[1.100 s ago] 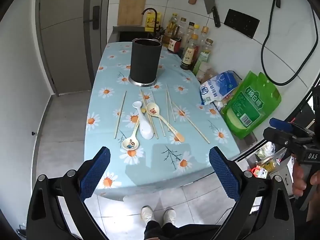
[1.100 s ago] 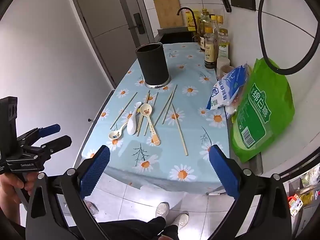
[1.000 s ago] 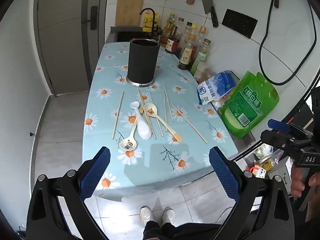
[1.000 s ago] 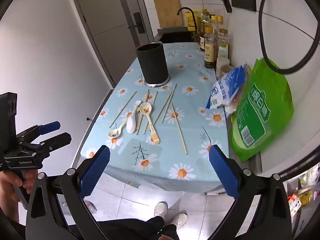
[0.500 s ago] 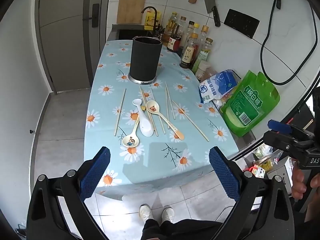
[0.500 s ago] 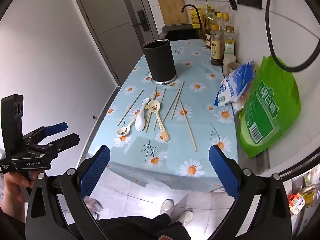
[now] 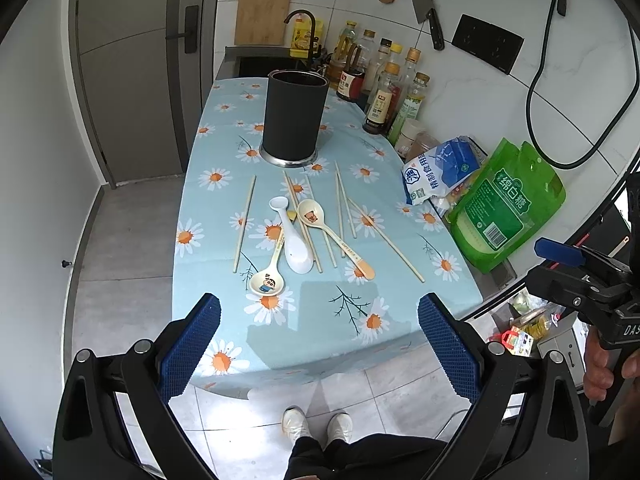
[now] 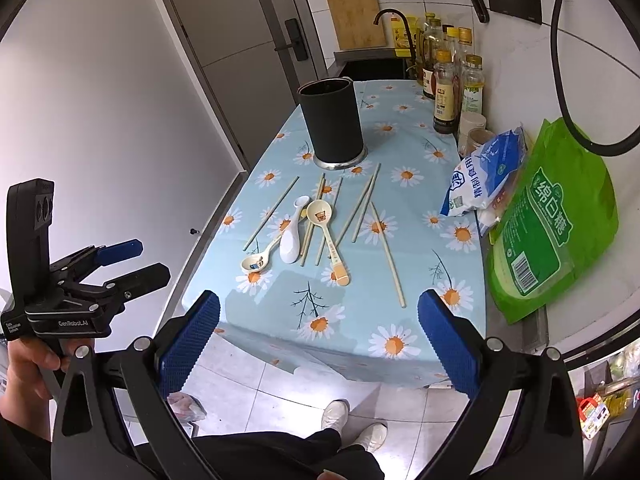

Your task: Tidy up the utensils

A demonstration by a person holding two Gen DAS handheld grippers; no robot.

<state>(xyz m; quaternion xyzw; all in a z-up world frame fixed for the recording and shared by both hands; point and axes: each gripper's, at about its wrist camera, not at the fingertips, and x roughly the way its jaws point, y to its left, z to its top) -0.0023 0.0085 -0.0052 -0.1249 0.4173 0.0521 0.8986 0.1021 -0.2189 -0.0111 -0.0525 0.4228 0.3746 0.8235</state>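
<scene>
Since the earlier frames both of my hand-held grippers have drifted slightly closer to the bench; no utensil has shifted. My left hand-held gripper has its blue pads wide apart and empty, off the near edge of the bench. My right hand-held gripper is the same: pads wide apart, nothing between them, short of the bench edge.

Ahead of both: three spoons and loose chopsticks scattered flat on the daisy cloth. The cartoon-print spoon lies nearest, its handle running beside the white ceramic spoon; the bear-print spoon crosses some chopsticks. Beyond them stands the black utensil holder, upright; I cannot see its inside.

Judgement: approach only, no sorting begun. Probable first pick is the nearest spoon; thin flat chopsticks may slip.
</scene>
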